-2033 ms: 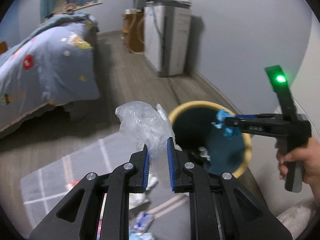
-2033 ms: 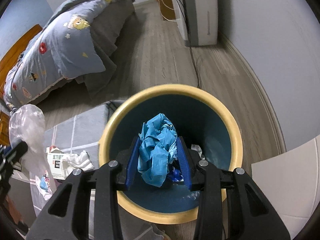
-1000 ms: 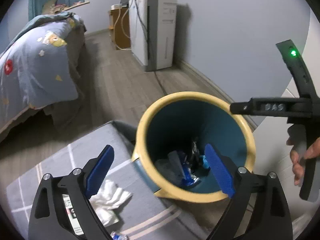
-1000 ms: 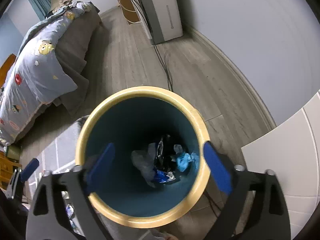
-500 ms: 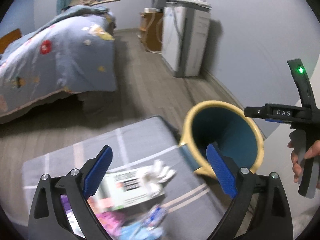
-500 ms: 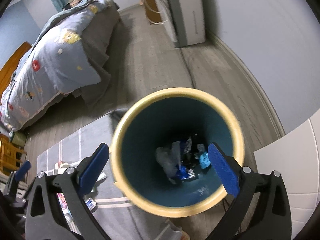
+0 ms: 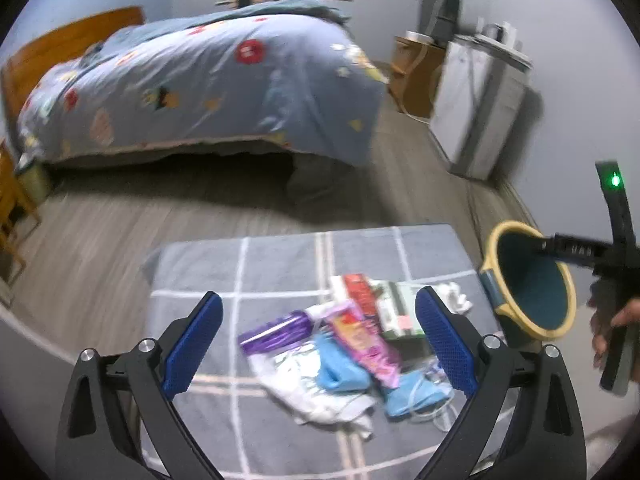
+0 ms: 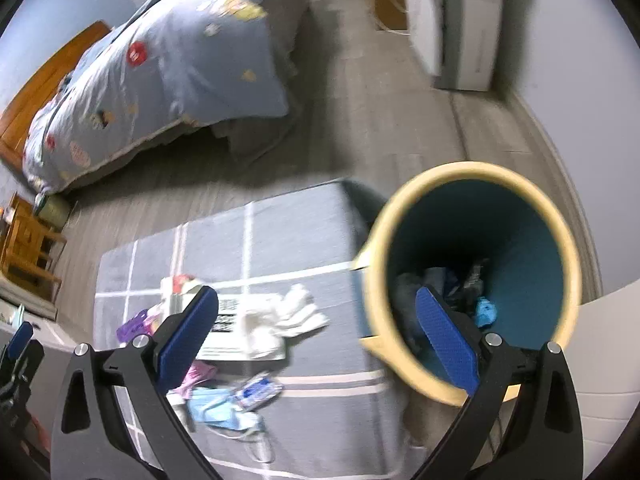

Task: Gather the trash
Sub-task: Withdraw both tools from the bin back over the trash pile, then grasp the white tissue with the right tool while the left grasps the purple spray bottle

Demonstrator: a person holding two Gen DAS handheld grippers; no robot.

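Note:
A pile of trash [image 7: 344, 344] lies on a grey checked mat [image 7: 280, 264]: a purple wrapper [image 7: 276, 330], pink and red packets, blue face masks [image 7: 414, 394], a white tissue [image 8: 292, 312] and a printed box [image 8: 230, 330]. My left gripper [image 7: 318, 340] hangs open above the pile, holding nothing. The yellow-rimmed, teal-lined bin [image 8: 480, 280] stands at the mat's right edge with scraps at its bottom. My right gripper [image 8: 316, 336] is open and empty, between the bin and the pile. It also shows in the left wrist view as the right gripper [image 7: 576, 248] over the bin [image 7: 528, 280].
A bed with a blue patterned quilt [image 7: 208, 80] fills the back. A white appliance [image 7: 484, 108] and a wooden cabinet [image 7: 416, 68] stand by the right wall. Wooden furniture [image 8: 28, 248] sits at far left. A white surface [image 8: 604, 340] lies right of the bin.
Both grippers opened and dropped the clear plastic bag and the crumpled blue trash into the bin. Both have since swung left, from over the bin towards the pile on the mat.

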